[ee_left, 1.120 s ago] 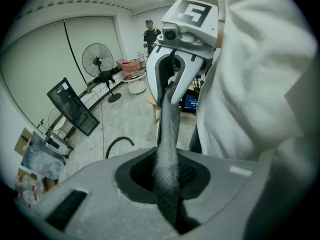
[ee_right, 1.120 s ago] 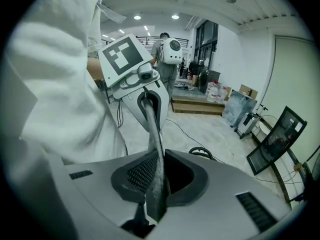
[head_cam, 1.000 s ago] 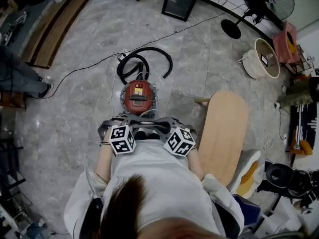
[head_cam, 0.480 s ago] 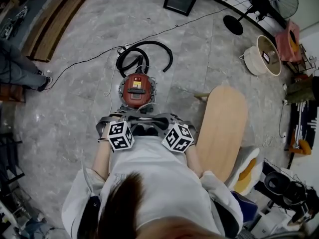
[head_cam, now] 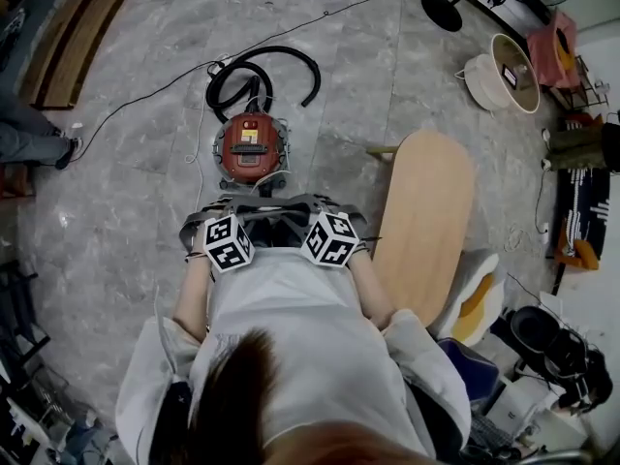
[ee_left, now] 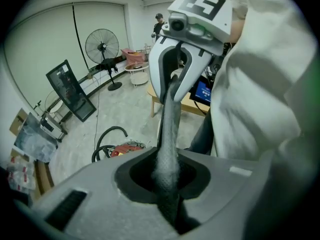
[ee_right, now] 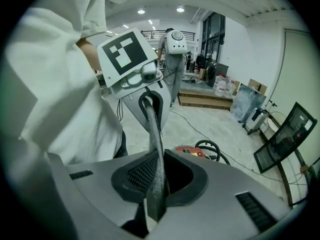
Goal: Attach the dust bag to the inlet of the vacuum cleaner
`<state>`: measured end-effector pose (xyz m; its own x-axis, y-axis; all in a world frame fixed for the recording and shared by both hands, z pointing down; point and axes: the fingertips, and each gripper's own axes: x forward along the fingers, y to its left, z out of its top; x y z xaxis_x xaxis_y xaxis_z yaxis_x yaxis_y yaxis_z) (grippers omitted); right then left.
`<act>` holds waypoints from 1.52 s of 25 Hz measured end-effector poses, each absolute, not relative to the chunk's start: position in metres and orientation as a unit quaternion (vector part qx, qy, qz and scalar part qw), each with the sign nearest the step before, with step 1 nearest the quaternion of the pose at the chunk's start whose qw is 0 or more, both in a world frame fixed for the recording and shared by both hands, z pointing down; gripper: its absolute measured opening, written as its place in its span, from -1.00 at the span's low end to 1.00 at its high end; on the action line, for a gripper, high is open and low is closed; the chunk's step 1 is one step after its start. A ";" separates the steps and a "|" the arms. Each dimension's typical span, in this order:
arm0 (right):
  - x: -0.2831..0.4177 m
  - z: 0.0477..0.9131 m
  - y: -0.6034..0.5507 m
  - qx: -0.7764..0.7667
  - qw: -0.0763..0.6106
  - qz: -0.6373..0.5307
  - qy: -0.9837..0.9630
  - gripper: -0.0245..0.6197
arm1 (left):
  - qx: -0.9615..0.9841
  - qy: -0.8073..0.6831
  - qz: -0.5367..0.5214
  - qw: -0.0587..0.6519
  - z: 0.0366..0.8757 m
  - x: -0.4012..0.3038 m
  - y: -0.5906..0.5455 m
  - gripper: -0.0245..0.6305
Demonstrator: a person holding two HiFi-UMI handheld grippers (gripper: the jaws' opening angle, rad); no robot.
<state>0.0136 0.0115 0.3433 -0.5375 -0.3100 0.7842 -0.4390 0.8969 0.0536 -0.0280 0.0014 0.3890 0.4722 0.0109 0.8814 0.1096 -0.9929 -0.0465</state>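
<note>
The red vacuum cleaner [head_cam: 250,148] stands on the marble floor with its black hose [head_cam: 262,71] coiled behind it. On its near side, in front of my chest, both grippers face each other over it. Between them a grey fabric dust bag [head_cam: 279,223] is pulled into a narrow band [ee_left: 169,134]. My left gripper [ee_left: 170,206] is shut on one end of the dust bag, and my right gripper [ee_right: 154,204] is shut on the other end [ee_right: 156,154]. Each gripper view shows the opposite gripper above the vacuum cleaner [ee_left: 125,149] [ee_right: 192,151]. The vacuum's inlet is not visible.
A long oval wooden table [head_cam: 426,226] stands to the right of the vacuum. A thin cable [head_cam: 145,95] runs across the floor to it. A white round fan [head_cam: 504,80] lies at the far right, wooden planks [head_cam: 68,46] at the far left, and a person's legs [head_cam: 29,143] show nearby.
The head view has shifted, so the vacuum and both grippers sit higher and further left in the picture. The grippers stay together with the bag stretched between them.
</note>
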 end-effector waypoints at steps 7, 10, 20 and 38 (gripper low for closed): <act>0.013 0.393 0.009 0.199 0.432 0.116 -0.872 -0.81 | -0.851 -0.022 -0.525 0.009 0.438 -0.030 0.002 -0.80; 0.014 0.413 0.007 0.194 0.442 0.127 -0.866 -0.81 | -0.849 -0.014 -0.528 -0.013 0.460 -0.030 0.001 -0.79; 0.019 0.475 0.005 0.160 0.489 0.157 -0.843 -0.81 | -0.837 -0.018 -0.541 -0.081 0.522 -0.025 0.003 -0.79; 0.008 0.608 0.057 0.120 0.509 0.257 -0.813 -0.81 | -0.798 -0.015 -0.580 -0.163 0.655 -0.039 0.060 -0.79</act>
